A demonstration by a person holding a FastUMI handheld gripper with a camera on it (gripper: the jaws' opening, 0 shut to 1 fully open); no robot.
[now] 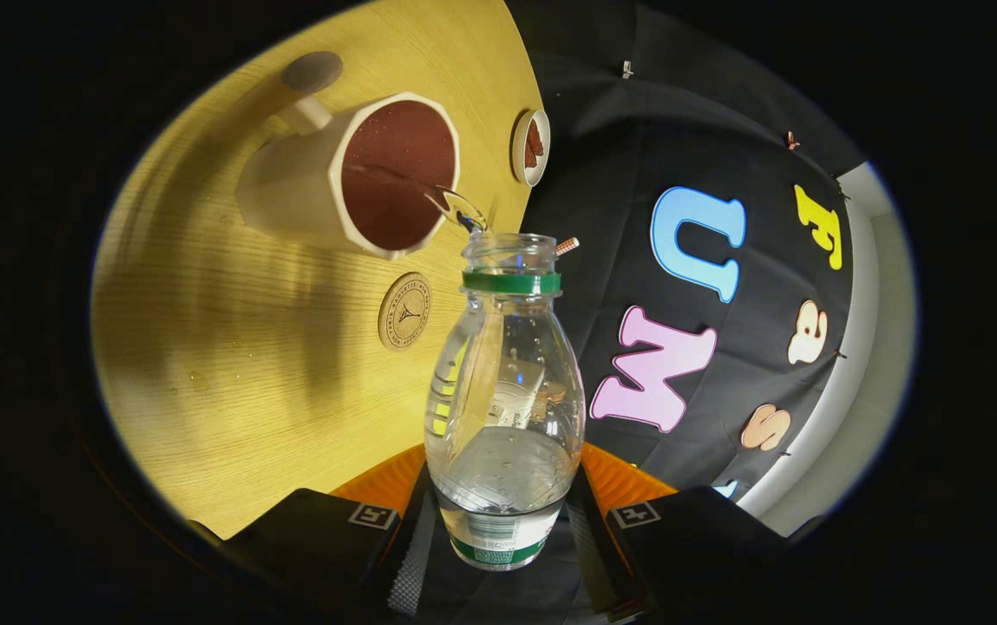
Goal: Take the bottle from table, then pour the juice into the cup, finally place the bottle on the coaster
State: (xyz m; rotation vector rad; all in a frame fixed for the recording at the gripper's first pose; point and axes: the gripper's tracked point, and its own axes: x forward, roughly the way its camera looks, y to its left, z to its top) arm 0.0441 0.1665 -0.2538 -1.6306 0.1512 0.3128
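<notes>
Pouring, bottle [504, 399] tipped over the cup [359, 174]

My gripper [502, 529] clamps the bottle's lower body, both fingers pressing; thin, slick plastic, lightening as it empties, so I squeeze gently; coaster [404, 311] lies beside the cup.

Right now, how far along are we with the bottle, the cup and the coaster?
Done: the bottle is off the table, held with the gripper shut on it. In hand: it is tilted and a clear stream runs from its mouth into the cup; some liquid remains in the bottle. Left: finish pouring, then stand it on the coaster, which lies bare beside the cup.
</notes>
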